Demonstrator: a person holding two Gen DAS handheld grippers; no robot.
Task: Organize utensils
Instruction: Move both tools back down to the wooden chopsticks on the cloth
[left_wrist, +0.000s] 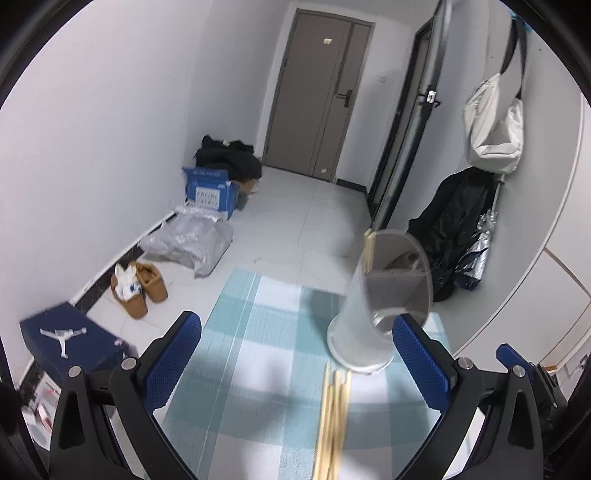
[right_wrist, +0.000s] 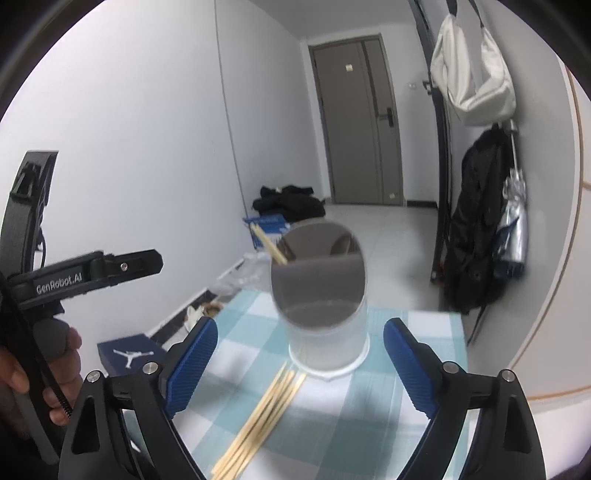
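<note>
A white cylindrical utensil holder (left_wrist: 364, 325) (right_wrist: 327, 339) with a grey divider stands on the blue-checked tablecloth (left_wrist: 258, 332) (right_wrist: 351, 406). A pair of wooden chopsticks (left_wrist: 368, 247) (right_wrist: 267, 243) leans inside its left compartment. Several loose wooden chopsticks (left_wrist: 332, 417) (right_wrist: 262, 417) lie on the cloth in front of the holder. My left gripper (left_wrist: 295, 354) is open and empty, above the loose chopsticks, left of the holder. My right gripper (right_wrist: 301, 365) is open and empty, straddling the holder's base from the front. The left gripper's body (right_wrist: 85, 273) shows in the right wrist view.
The table's far edge drops to a tiled floor. On the floor sit a blue shoe box (left_wrist: 70, 339), brown boots (left_wrist: 140, 288), a grey bag (left_wrist: 188, 243) and a blue carton (left_wrist: 210, 192). Bags and a black coat (right_wrist: 476, 221) hang at right.
</note>
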